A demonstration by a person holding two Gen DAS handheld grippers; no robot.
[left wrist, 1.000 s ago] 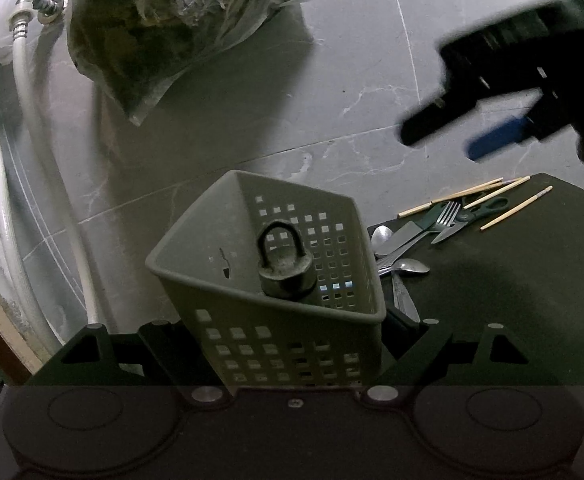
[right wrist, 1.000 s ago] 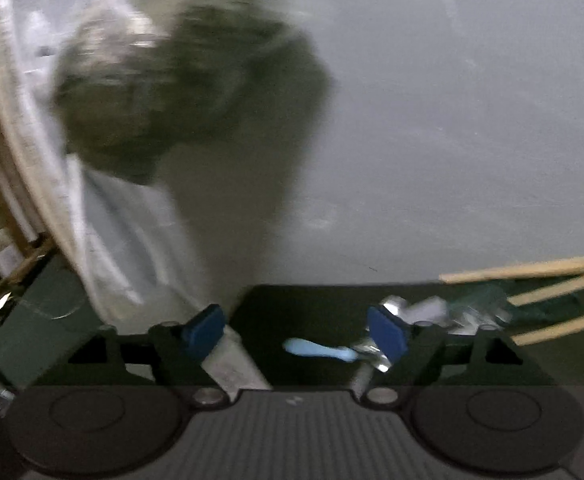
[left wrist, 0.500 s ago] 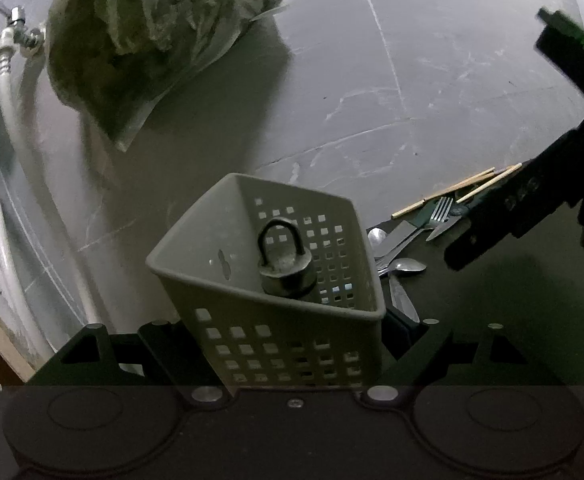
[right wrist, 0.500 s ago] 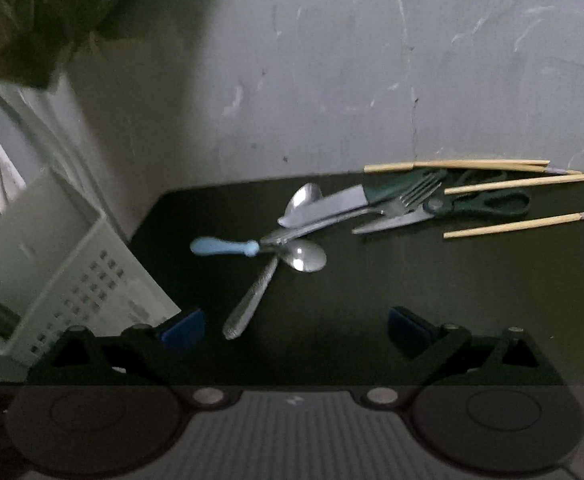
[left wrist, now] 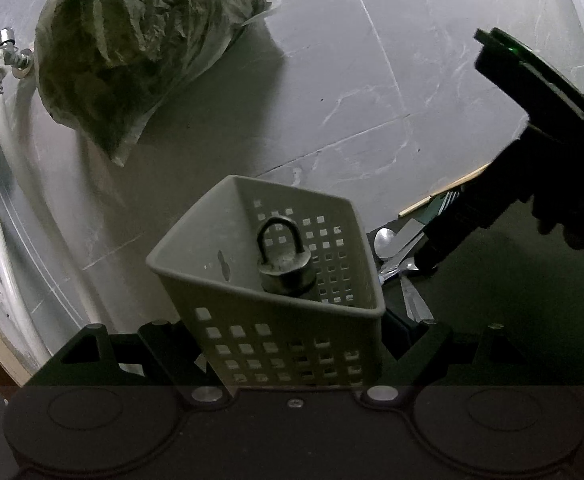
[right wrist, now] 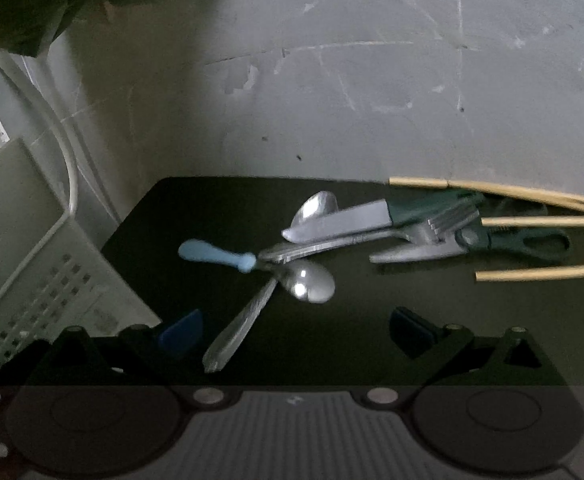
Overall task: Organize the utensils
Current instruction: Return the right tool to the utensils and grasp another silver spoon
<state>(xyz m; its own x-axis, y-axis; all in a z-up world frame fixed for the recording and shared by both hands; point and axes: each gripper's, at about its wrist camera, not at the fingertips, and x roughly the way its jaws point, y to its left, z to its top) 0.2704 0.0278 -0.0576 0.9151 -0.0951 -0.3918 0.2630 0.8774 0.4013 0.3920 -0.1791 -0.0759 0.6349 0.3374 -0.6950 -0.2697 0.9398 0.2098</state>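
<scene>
The perforated basket (left wrist: 292,320) is clamped by the left gripper (left wrist: 292,354), left of the dark mat (right wrist: 372,344). The right gripper (right wrist: 296,332), jaws apart, is held above the utensils (right wrist: 332,236) piled on the mat's far side.

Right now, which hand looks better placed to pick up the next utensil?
The right. Its gripper is open and empty, just over the spoon on the mat. The left gripper is shut on the basket.
</scene>
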